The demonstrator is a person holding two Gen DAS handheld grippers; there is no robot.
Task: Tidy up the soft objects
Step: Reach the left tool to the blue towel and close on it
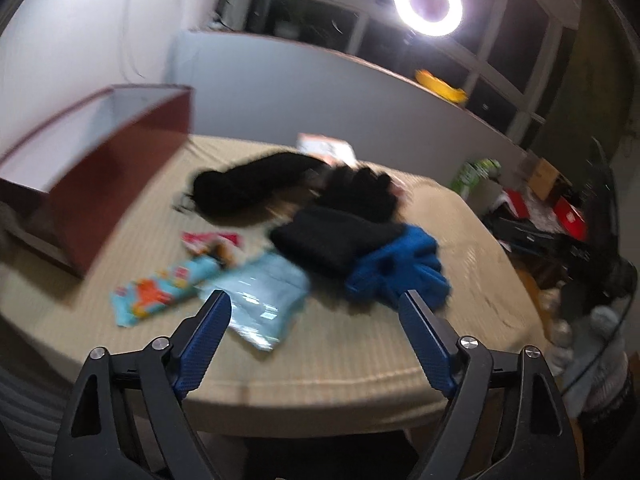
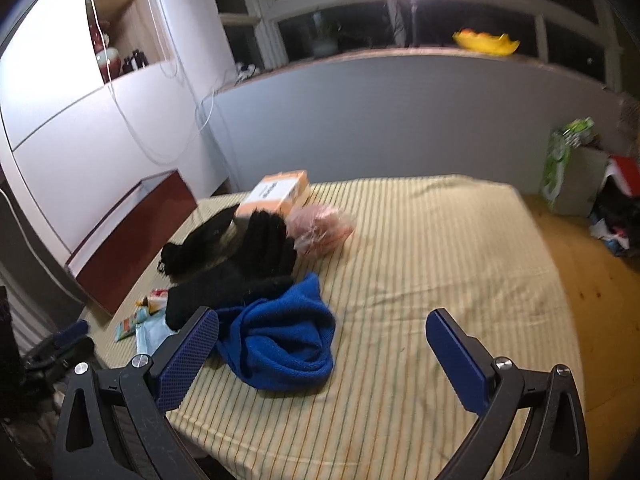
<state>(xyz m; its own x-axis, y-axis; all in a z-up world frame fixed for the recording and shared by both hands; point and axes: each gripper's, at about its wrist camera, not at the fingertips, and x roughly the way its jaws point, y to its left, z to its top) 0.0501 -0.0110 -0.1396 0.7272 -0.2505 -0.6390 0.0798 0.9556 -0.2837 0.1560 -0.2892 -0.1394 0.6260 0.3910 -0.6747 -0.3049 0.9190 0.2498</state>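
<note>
A blue fleece cloth lies crumpled on the striped table cover, beside a pile of black knit items and a pink soft bundle in clear wrap. In the left wrist view the blue cloth sits right of the black pile, with flat plastic packets in front. My left gripper is open and empty above the table's near edge. My right gripper is open and empty, its left finger close to the blue cloth.
A dark red open box stands at the table's left; it also shows in the right wrist view. An orange and white carton lies behind the black pile. A ring light glares above. Clutter sits on the floor at right.
</note>
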